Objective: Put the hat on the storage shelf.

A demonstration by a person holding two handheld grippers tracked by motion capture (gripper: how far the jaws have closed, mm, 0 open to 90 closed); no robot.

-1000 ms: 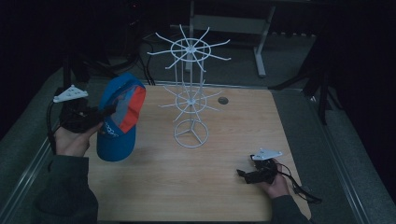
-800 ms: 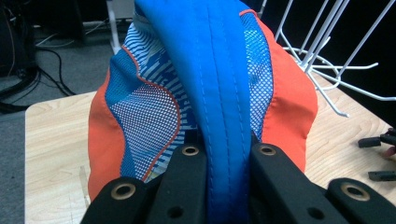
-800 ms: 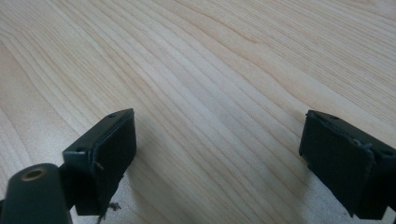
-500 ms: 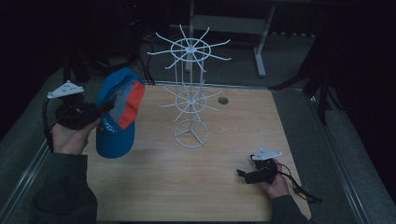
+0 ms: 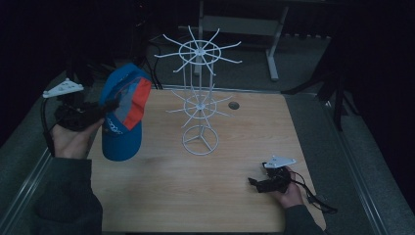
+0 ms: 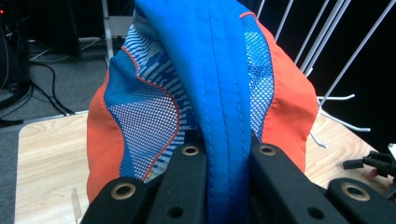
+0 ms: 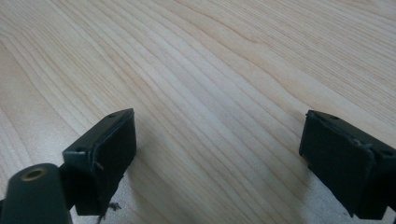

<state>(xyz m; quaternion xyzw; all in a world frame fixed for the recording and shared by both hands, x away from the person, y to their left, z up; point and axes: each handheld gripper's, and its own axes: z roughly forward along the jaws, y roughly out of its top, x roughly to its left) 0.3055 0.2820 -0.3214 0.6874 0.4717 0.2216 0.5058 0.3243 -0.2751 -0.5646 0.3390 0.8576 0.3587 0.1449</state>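
Since the earlier frame my left hand-held gripper (image 5: 105, 108) has carried the cap (image 5: 122, 117) a little up and toward the counter's left edge; my right hand-held gripper (image 5: 262, 183) has not shifted.

Now the left hand-held gripper is clamped tight on the cap: in the left gripper view its jaws pinch a blue fold of fabric (image 6: 223, 116) between them, with orange and mesh panels bulging to either side. The cap hangs in the air over the left edge of the counter (image 5: 235, 142), clear of the wood. Its long axis runs roughly up and down, crown high and brim pointing down toward me.

The rack (image 5: 199, 98) stands right of the cap, at mid-counter, with a gap between them. Its lower ring of prongs (image 5: 199, 106) sits about level with the cap's middle, its upper ring (image 5: 199, 49) higher and farther back. I judge the next move is a carry to the right to hook the cap on a prong, and the left hand is much the nearer one.

My right hand-held gripper rests low on the counter at the near right, jaws wide apart with only bare wood (image 7: 210, 93) between them, well away from rack and cap.
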